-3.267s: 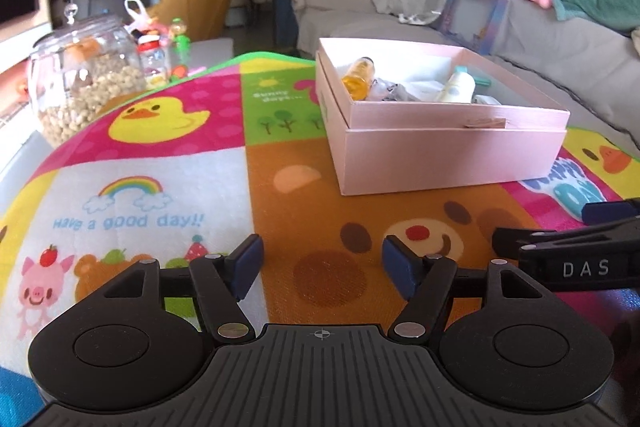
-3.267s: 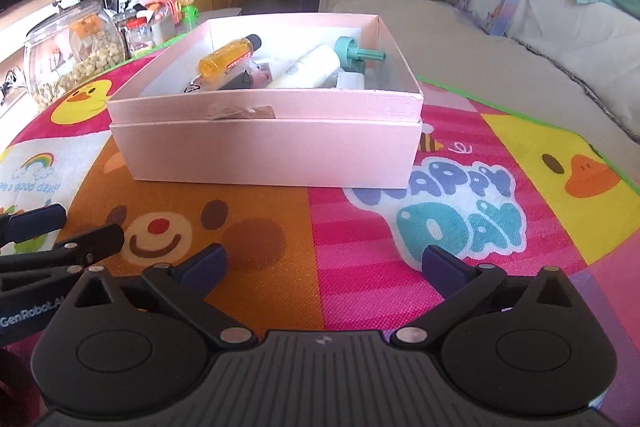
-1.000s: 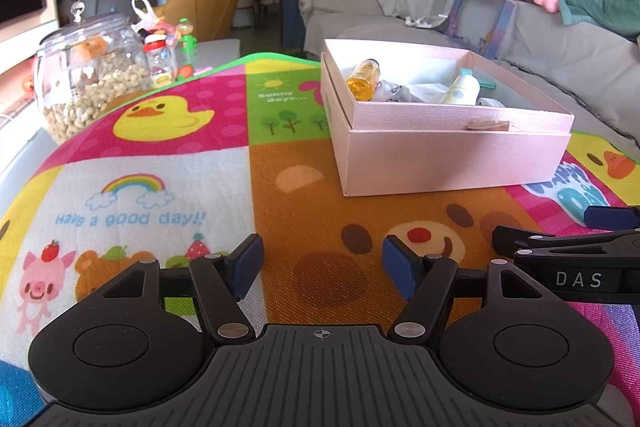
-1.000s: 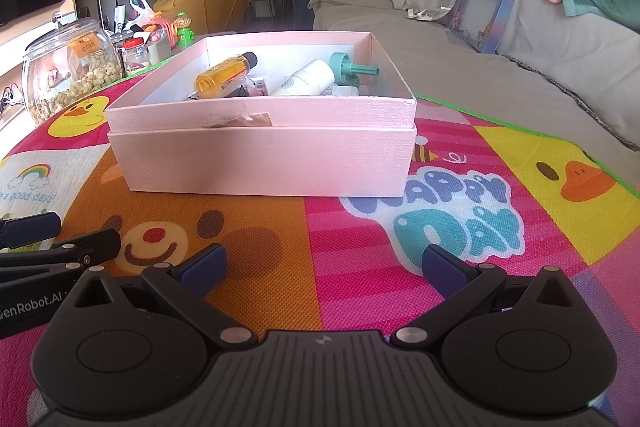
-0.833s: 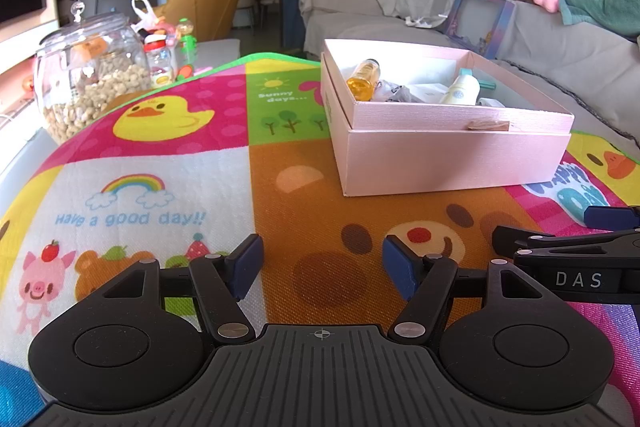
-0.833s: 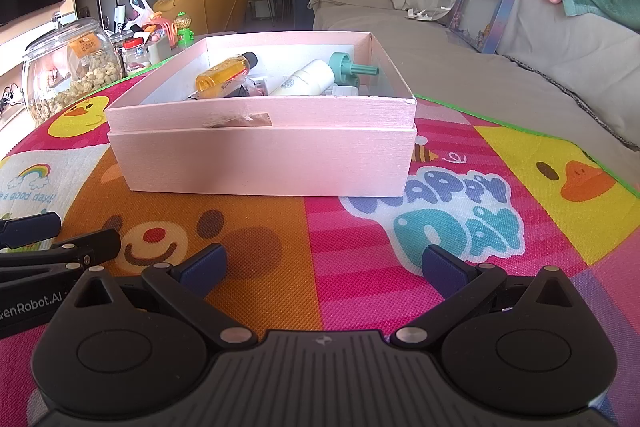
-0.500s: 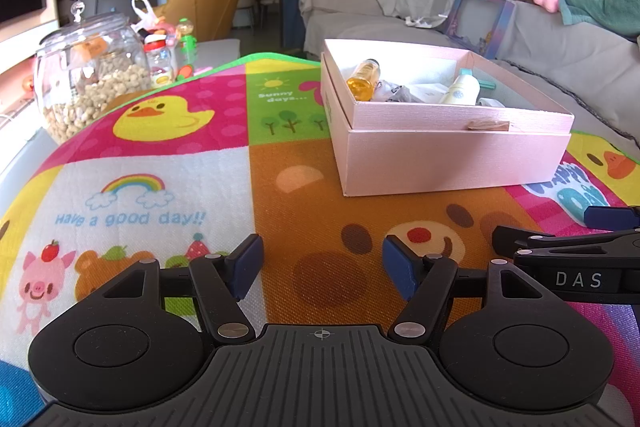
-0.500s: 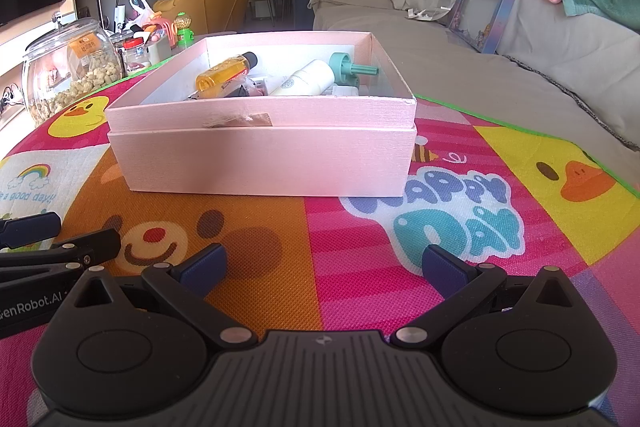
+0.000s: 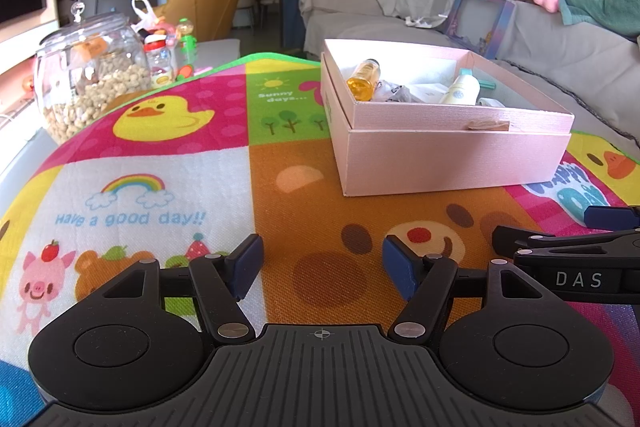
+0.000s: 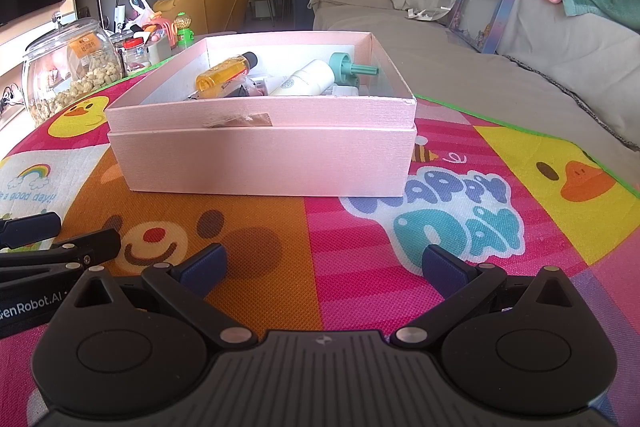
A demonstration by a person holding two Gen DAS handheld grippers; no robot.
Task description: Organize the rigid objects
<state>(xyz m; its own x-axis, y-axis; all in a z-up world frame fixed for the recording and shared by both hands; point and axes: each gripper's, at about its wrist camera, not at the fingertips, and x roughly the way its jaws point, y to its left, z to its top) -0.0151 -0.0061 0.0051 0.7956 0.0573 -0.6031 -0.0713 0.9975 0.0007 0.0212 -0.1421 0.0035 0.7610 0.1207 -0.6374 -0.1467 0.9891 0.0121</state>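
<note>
- Pink box (image 10: 264,155) on play mat (image 10: 360,267), holding amber bottle (image 10: 224,73) and white pump bottle (image 10: 308,79).
- Left gripper (image 9: 322,267), right gripper (image 10: 322,267): jaws spread, empty, low on mat near box.
- Approach from above; clear front wall before grasping.

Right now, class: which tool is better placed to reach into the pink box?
Probably the right tool: the pink box sits straight ahead of it, but off to the side of the left tool.

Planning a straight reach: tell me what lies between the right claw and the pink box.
Only bare play mat: nothing stands between the open right claw and the pink box front wall. The right wrist view shows this.
</note>
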